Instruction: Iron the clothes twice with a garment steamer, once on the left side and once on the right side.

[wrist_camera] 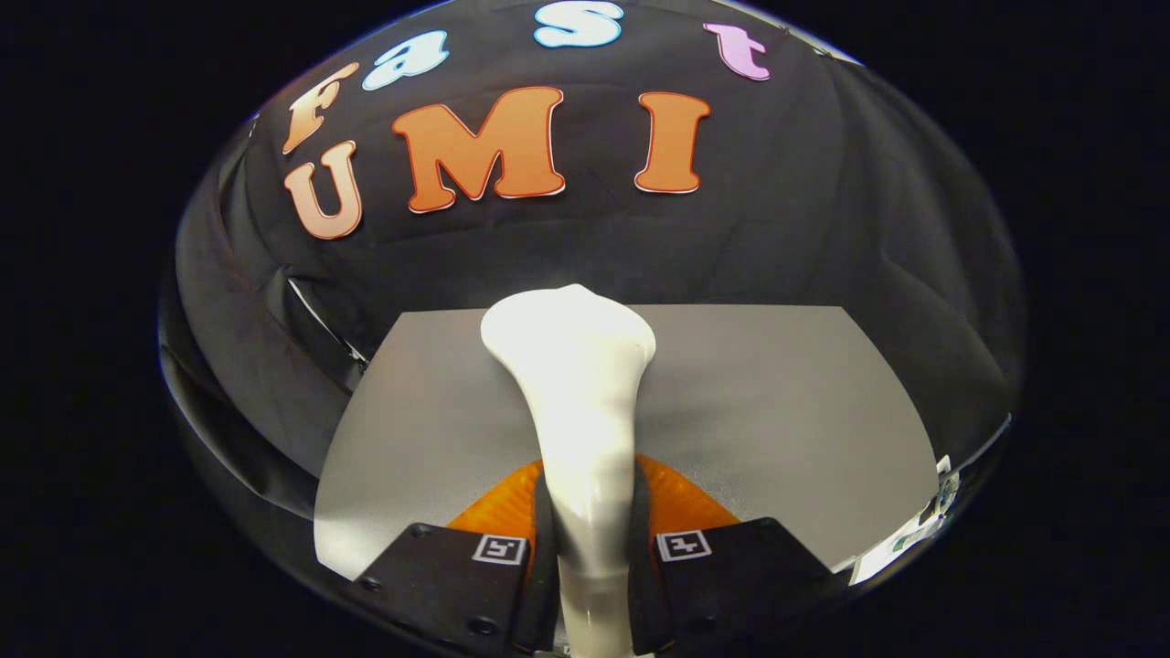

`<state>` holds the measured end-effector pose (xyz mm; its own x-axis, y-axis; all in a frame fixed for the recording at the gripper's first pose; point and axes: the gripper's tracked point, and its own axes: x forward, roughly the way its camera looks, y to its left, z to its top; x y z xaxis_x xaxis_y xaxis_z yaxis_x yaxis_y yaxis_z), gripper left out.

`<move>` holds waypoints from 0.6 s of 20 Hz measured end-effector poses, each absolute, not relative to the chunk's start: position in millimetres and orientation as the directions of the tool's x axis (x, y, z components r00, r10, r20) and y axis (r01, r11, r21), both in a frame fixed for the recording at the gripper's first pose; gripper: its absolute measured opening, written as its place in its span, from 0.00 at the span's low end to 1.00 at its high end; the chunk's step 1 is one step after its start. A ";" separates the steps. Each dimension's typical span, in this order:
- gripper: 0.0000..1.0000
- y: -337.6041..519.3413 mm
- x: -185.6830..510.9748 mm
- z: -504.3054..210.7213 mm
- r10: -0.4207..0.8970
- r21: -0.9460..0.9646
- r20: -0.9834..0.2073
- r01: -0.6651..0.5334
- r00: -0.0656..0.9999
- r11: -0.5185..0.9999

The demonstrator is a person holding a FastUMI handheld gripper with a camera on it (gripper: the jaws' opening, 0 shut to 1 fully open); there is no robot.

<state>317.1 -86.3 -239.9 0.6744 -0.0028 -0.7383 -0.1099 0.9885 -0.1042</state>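
Observation:
A white garment steamer (571,366) runs forward from between my fingers. Its slim handle is clamped between them and its wider head points away, over a flat grey surface (786,393). My gripper (590,521) is shut on the handle, with one finger (448,571) pressing on its left side and the other finger (731,567) on its right. The steamer's head hides the strip of grey surface straight ahead. I cannot tell whether the head touches the surface or hangs above it.
The booth's black cloth wall (823,201) rises just beyond the far edge of the grey surface and folds round on the left. A small pale object (914,535) lies off the surface's near right corner.

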 end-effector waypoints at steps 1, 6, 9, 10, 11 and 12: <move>0.38 -87.8 316.7 -236.6 -0.007 -0.101 -0.729 -0.097 0.684 0.990; 0.38 -86.1 301.0 -203.0 -0.020 -0.045 -0.669 -0.014 0.743 0.999; 0.37 -70.3 280.9 -194.6 -0.014 -0.003 -0.650 0.016 0.760 1.000; 0.38 -67.9 272.1 -190.7 -0.033 -0.016 -0.644 0.029 0.764 0.999; 0.38 -65.5 262.5 -191.9 -0.050 -0.027 -0.642 0.043 0.765 0.999; 0.37 -59.7 255.6 -189.5 -0.058 -0.028 -0.636 0.052 0.770 0.998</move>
<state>255.6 -59.7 -189.5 0.7697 -0.0580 -0.6357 0.0523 0.9982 -0.0277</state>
